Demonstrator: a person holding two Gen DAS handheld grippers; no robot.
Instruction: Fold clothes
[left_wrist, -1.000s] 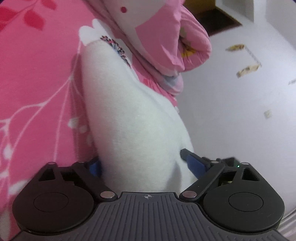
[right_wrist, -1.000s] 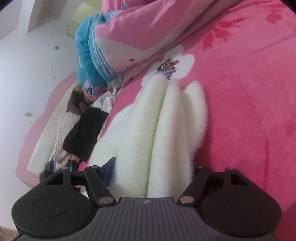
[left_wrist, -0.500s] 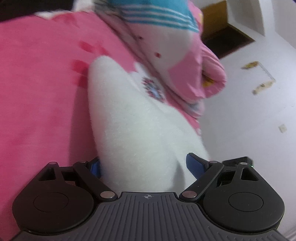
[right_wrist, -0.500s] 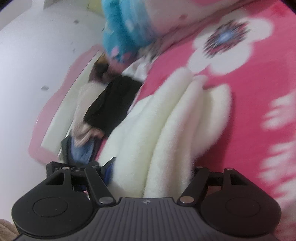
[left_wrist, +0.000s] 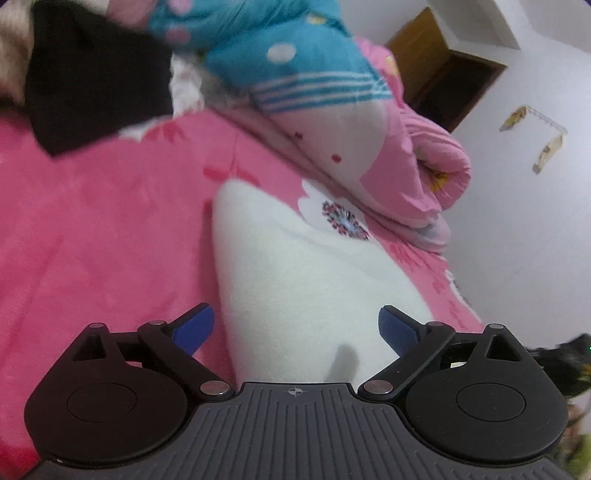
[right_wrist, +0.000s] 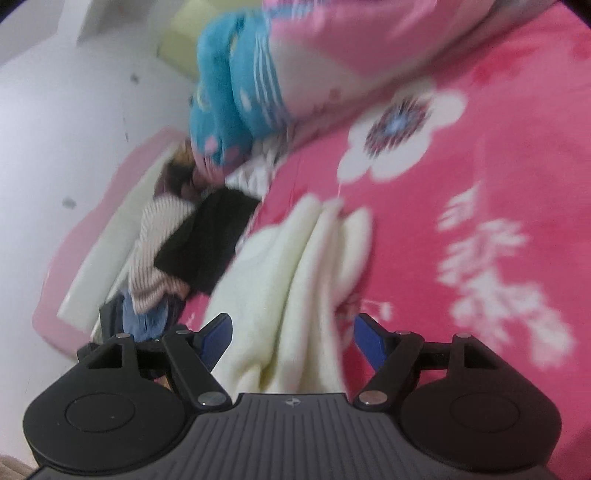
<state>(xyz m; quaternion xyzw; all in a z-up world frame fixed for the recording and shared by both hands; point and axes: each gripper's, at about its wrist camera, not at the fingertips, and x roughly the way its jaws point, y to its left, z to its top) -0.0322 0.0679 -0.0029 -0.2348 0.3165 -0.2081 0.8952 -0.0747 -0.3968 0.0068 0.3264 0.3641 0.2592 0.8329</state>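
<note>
White fleece garment (left_wrist: 295, 280) lies bunched in layered folds (right_wrist: 295, 280) on the pink floral bedspread (left_wrist: 92, 240), running between the fingers of both grippers. Left gripper (left_wrist: 295, 325) and right gripper (right_wrist: 291, 332) both spread, pads clear of the fleece, gripping nothing. Thick pile springs back: judge that any pinch should take all layers together.

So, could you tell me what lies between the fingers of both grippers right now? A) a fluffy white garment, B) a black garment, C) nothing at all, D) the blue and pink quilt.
A: the fluffy white garment runs up between the blue pads of the left gripper and of the right gripper, both with jaws spread apart, while the black garment lies off in the pile at the bed's edge.
</note>
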